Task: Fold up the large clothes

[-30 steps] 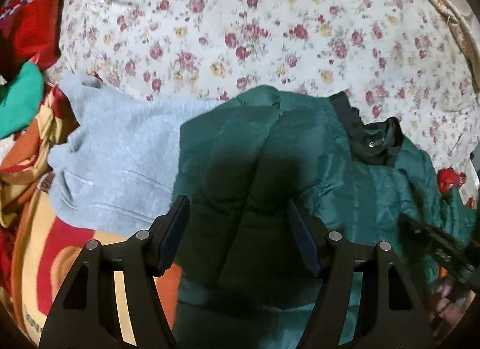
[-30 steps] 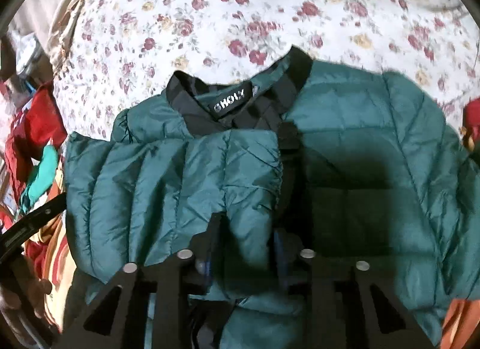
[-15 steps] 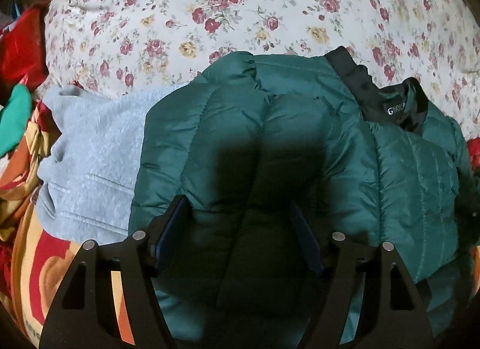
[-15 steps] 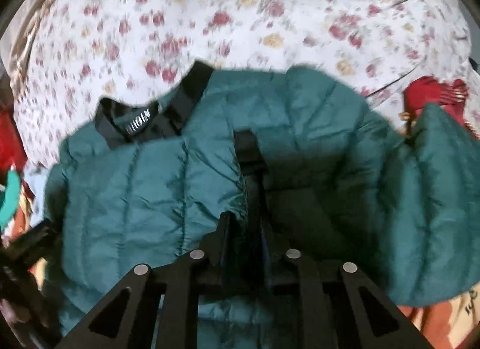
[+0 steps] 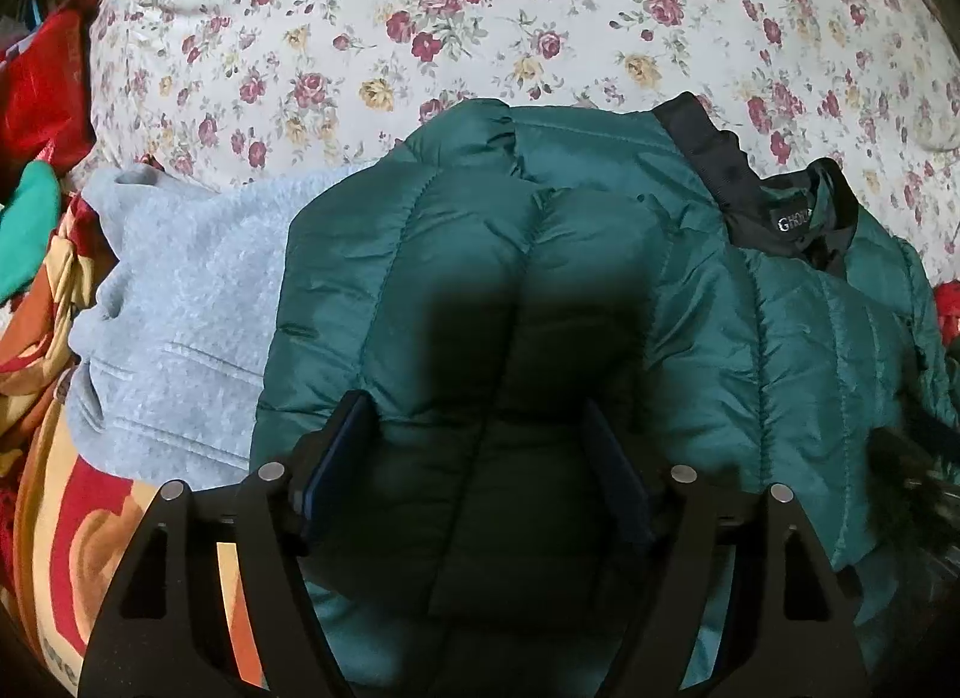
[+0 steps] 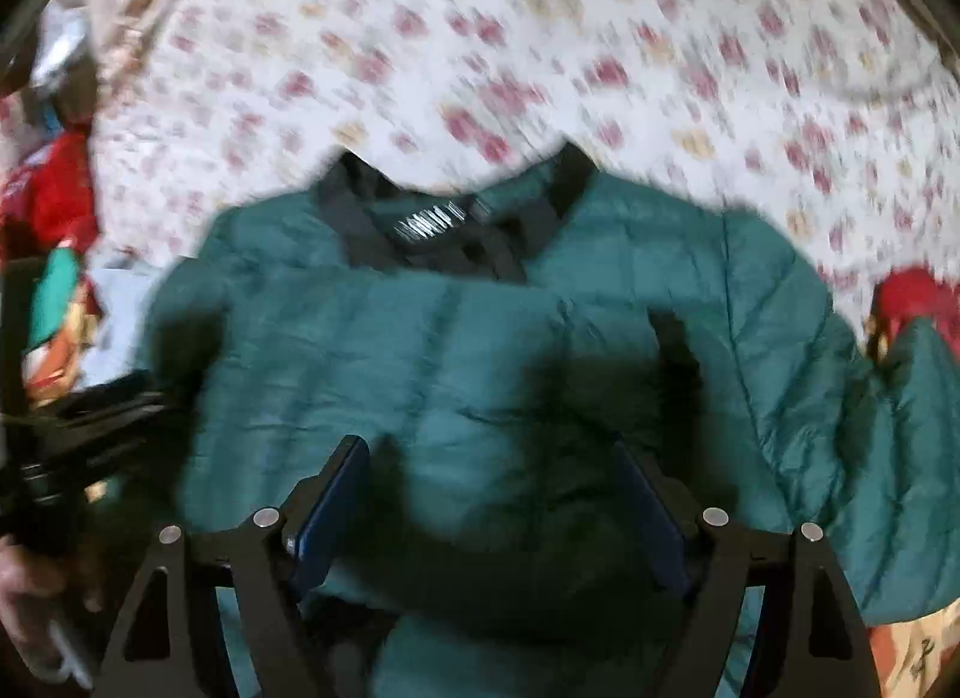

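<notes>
Floral bedspread [image 5: 540,8] carries a green puffer jacket [image 5: 600,290], lying toward its near edge with one side already folded in.

To fold well, smooth the padded panel flat before taking the next edge. Left gripper [image 5: 474,464] points steeply down, jaws wide, astride the padding but not pinching it. Right gripper [image 6: 489,494], tilted down likewise, has just been opening and holds nothing; its view is blurred.

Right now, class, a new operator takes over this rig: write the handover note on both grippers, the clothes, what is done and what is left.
Left gripper: open over the green puffer jacket.
Right gripper: jaws just opened, gripping nothing.
Jacket lies on the floral sheet, collar far side, one sleeve folded across the front.
Left: the other sleeve, then the grey sweatshirt.
</notes>
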The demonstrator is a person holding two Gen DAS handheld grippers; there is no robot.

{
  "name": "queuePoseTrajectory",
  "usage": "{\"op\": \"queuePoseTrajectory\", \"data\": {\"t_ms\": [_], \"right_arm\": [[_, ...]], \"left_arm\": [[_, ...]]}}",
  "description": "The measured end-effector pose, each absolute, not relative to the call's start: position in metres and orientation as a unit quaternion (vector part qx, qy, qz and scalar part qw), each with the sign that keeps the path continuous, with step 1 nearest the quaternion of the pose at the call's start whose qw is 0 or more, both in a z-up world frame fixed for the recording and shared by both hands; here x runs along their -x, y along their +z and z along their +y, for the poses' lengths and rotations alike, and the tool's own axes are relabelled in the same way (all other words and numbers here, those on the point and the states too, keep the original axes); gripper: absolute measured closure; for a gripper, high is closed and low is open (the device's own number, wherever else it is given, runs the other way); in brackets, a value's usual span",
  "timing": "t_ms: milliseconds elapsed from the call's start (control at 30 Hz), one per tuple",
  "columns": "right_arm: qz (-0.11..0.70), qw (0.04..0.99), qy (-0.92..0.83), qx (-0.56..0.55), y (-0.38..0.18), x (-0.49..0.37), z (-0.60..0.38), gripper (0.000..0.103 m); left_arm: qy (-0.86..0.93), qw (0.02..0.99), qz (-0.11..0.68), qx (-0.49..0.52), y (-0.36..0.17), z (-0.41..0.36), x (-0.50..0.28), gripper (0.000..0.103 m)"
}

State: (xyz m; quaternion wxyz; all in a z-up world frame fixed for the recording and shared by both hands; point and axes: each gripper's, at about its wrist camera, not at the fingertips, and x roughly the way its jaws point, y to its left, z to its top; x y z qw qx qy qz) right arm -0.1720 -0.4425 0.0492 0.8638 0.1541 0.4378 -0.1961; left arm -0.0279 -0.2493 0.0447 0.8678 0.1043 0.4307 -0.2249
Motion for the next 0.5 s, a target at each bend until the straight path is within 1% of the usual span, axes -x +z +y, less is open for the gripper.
{"op": "queuePoseTrajectory", "data": {"t_ms": [67,133,333,500], "right_arm": [[0.434,0.862,-0.188,-0.180,0.037,0.175,-0.453,0.022],[0.435,0.863,-0.188,-0.175,0.041,0.178,-0.450,0.023],[0.406,0.881,-0.194,-0.145,0.078,0.206,-0.430,0.023],[0.398,0.885,-0.202,-0.132,0.093,0.221,-0.417,0.023]], "left_arm": [[-0.224,0.869,0.429,-0.105,0.045,-0.250,0.029,0.027],[-0.223,0.869,0.428,-0.110,0.047,-0.250,0.031,0.027],[-0.234,0.871,0.421,-0.097,0.065,-0.241,0.049,0.027],[-0.243,0.879,0.401,-0.091,0.085,-0.235,0.070,0.027]]}}
